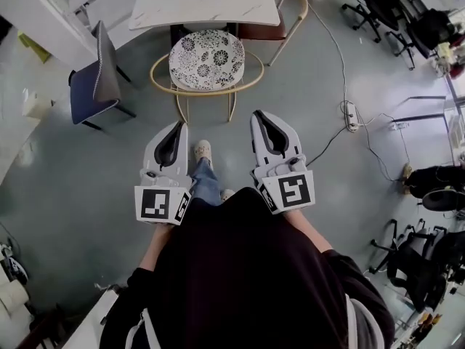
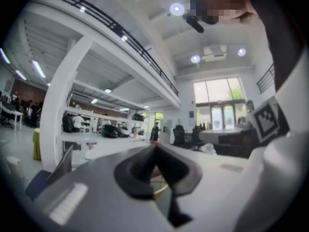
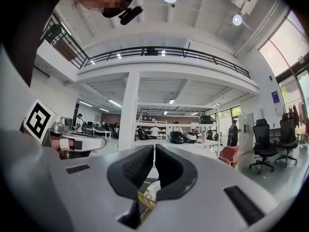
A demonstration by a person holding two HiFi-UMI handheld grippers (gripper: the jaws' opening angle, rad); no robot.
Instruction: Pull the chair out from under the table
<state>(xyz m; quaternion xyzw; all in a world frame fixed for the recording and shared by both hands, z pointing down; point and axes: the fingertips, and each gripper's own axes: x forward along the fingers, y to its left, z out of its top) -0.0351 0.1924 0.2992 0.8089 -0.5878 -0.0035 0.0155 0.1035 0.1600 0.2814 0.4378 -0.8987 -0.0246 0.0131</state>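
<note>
A chair point(image 1: 209, 59) with a black-and-white patterned round seat and a gold wire frame stands in front of the white marble-top table point(image 1: 203, 0), its seat mostly out from under the top. My left gripper point(image 1: 176, 126) and right gripper point(image 1: 259, 115) hover side by side, level, a short way short of the chair's gold rim, touching nothing. Both are shut and empty. Through the right gripper's jaws a bit of the patterned seat point(image 3: 153, 190) and gold frame shows; a piece of gold rim point(image 2: 159, 189) shows below the left gripper's jaws.
A blue-grey chair point(image 1: 96, 82) stands to the left of the table. A pink chair point(image 1: 276, 20) with a gold frame sits at the table's right. A power strip and cables point(image 1: 352, 116) lie on the floor at right. Black office chairs point(image 1: 396, 9) stand at the far right. My feet point(image 1: 203, 151) are between the grippers.
</note>
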